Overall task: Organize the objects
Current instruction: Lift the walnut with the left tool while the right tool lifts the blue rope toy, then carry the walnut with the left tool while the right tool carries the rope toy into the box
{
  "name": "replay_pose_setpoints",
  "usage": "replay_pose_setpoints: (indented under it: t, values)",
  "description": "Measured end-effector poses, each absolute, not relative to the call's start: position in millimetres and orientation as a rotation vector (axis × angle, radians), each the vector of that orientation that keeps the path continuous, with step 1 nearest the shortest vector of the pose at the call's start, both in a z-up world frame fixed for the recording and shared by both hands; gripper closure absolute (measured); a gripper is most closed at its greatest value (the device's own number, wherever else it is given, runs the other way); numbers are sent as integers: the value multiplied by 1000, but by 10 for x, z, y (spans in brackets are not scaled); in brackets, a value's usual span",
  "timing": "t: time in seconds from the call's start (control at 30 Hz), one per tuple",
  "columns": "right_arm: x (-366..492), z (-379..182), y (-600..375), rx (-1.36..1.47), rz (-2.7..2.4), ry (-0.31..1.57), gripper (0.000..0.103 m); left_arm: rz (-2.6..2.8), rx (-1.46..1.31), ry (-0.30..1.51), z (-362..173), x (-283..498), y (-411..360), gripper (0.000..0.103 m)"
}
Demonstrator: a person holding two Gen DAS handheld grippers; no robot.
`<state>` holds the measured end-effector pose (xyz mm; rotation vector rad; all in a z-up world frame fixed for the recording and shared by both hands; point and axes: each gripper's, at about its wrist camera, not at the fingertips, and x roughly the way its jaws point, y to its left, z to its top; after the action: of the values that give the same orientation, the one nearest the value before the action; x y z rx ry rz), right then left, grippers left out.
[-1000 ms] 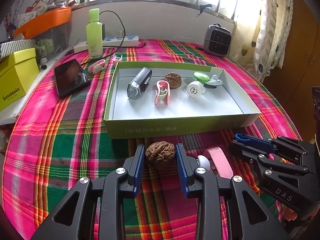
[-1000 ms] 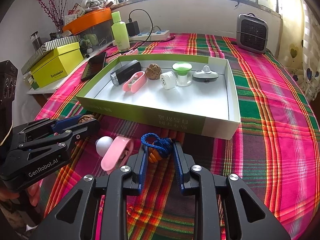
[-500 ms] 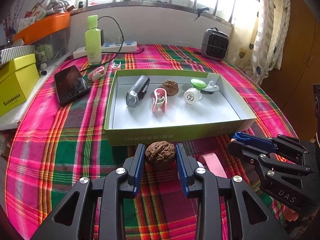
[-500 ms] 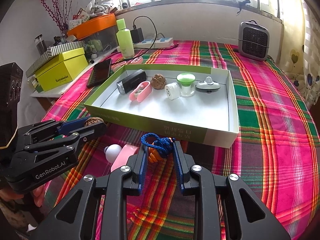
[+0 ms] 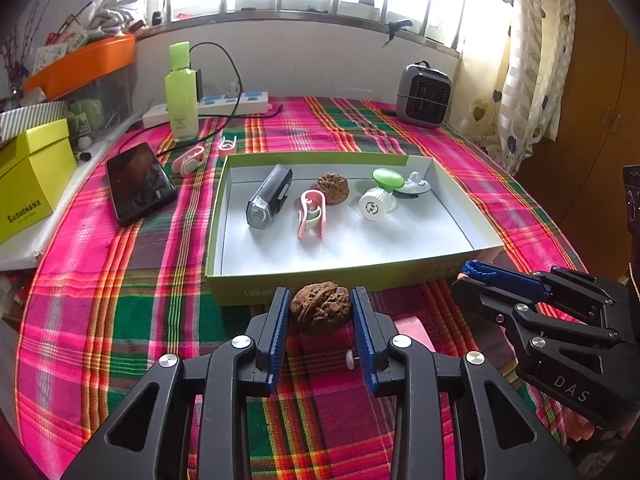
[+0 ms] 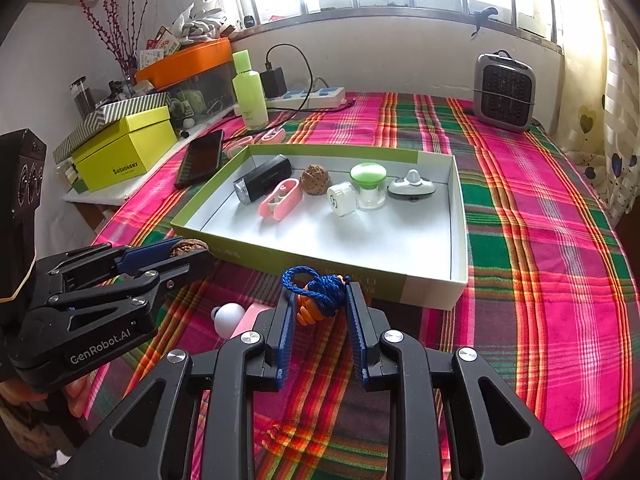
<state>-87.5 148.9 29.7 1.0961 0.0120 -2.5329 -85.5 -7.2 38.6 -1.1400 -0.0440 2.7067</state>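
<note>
My left gripper (image 5: 321, 305) is shut on a brown walnut (image 5: 320, 312) and holds it above the cloth, just in front of the green-rimmed tray (image 5: 332, 278). My right gripper (image 6: 320, 299) is shut on an orange piece with a blue cord (image 6: 316, 290), raised before the tray's near wall (image 6: 320, 264). The tray holds a black bike light (image 5: 269, 196), a pink clip (image 5: 312, 216), a second walnut (image 5: 333, 188), a white cap (image 5: 374, 207), a green-topped piece (image 5: 388, 178) and a grey-white piece (image 6: 412, 187). A pink clip with a white ball (image 6: 232, 318) lies on the cloth below the grippers.
The table has a pink and green plaid cloth (image 6: 540, 240). A black phone (image 5: 140, 188), a green bottle (image 5: 182, 92), a power strip (image 5: 216, 106), two small pink clips (image 5: 190, 160), a yellow box (image 5: 32, 180) and a small grey heater (image 5: 426, 96) stand around the tray.
Both grippers have risen and drawn back a little with their objects; the tray and table look farther away. The pink clip with the ball stayed on the cloth.
</note>
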Motion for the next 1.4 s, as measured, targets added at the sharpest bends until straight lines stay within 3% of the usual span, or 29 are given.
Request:
replay_pose_setpoints:
  t: [1.4]
  values:
    - [-1637, 211, 1205, 1124, -2479, 80, 77, 2701, -1245, -97, 266, -1570, -191, 74]
